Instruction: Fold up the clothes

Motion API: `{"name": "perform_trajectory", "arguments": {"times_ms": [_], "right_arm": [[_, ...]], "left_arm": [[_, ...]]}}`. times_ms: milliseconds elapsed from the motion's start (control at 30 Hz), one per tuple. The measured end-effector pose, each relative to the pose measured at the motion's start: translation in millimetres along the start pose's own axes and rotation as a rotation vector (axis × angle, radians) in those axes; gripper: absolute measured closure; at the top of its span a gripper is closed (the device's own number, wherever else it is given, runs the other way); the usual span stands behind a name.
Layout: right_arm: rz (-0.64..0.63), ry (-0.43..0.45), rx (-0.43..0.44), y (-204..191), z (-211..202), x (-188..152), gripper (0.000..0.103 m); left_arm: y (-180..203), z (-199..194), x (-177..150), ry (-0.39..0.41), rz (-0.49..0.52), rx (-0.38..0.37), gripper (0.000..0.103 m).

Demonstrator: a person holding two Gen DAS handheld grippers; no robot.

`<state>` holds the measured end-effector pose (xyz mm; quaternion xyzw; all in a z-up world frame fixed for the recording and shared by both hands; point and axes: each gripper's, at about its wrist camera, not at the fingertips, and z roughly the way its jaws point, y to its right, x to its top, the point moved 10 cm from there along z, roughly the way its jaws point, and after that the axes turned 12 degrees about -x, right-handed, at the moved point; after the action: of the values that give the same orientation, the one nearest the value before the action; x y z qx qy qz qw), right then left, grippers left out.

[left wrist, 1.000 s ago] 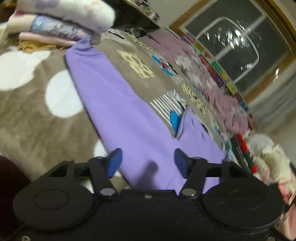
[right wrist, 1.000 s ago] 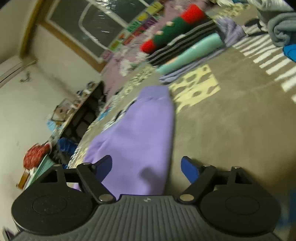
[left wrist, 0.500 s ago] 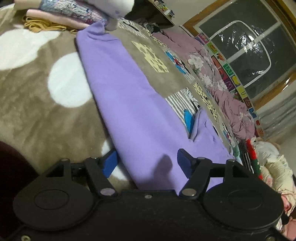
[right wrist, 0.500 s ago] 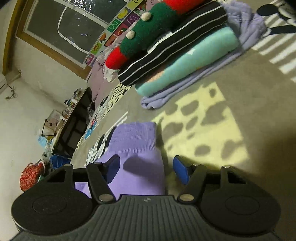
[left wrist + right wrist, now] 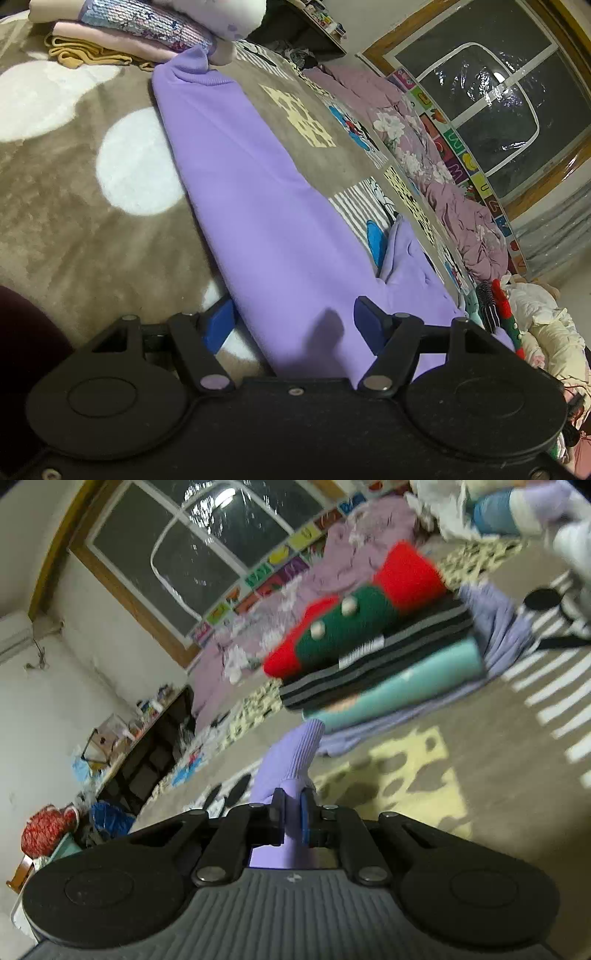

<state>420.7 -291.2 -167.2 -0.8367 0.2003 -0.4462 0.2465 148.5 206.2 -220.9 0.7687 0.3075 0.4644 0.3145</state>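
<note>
The right claw (image 5: 291, 818) has just clamped the purple cuff (image 5: 295, 753).

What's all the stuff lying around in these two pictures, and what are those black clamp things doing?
Purple fleece garment: one, lilac, flat on blanket; ribbed cuff lifted.
Brown plush blanket: one, white spots, underneath.
Folded pile: one, red-green, striped, teal, beyond the cuff.
Second folded pile: one, pink, sequinned, yellow, at the garment's far end.
Window: one, dark, wooden frame.
Left gripper: open, astride the garment's edge.
Right gripper: has just closed, pinching the cuff.
</note>
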Motion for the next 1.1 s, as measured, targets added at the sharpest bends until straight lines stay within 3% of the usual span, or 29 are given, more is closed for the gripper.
{"name": "perform_trajectory", "arguments": {"times_ms": [300,667,933,1100], "right_arm": [[0.073,0.154,-0.075,46.4,-87.3,27.6,0.093],[0.205,0.293,-0.156,128.0,-178.6,24.3,0.094],[0.291,0.33,-0.206,180.4,-211.4,1.2,0.094],[0.325,0.307,-0.238,207.2,-202.5,-15.0,0.094]], "left_arm": [[1.5,-4.5,-2.4,-0.001,0.003,0.009,0.034],[2.9,-8.3,-5.8,-0.002,-0.001,0.025,0.033],[4.5,-9.2,-8.3,-0.005,0.011,0.035,0.033],[5.6,-9.8,-9.9,-0.011,0.03,0.041,0.033]]}}
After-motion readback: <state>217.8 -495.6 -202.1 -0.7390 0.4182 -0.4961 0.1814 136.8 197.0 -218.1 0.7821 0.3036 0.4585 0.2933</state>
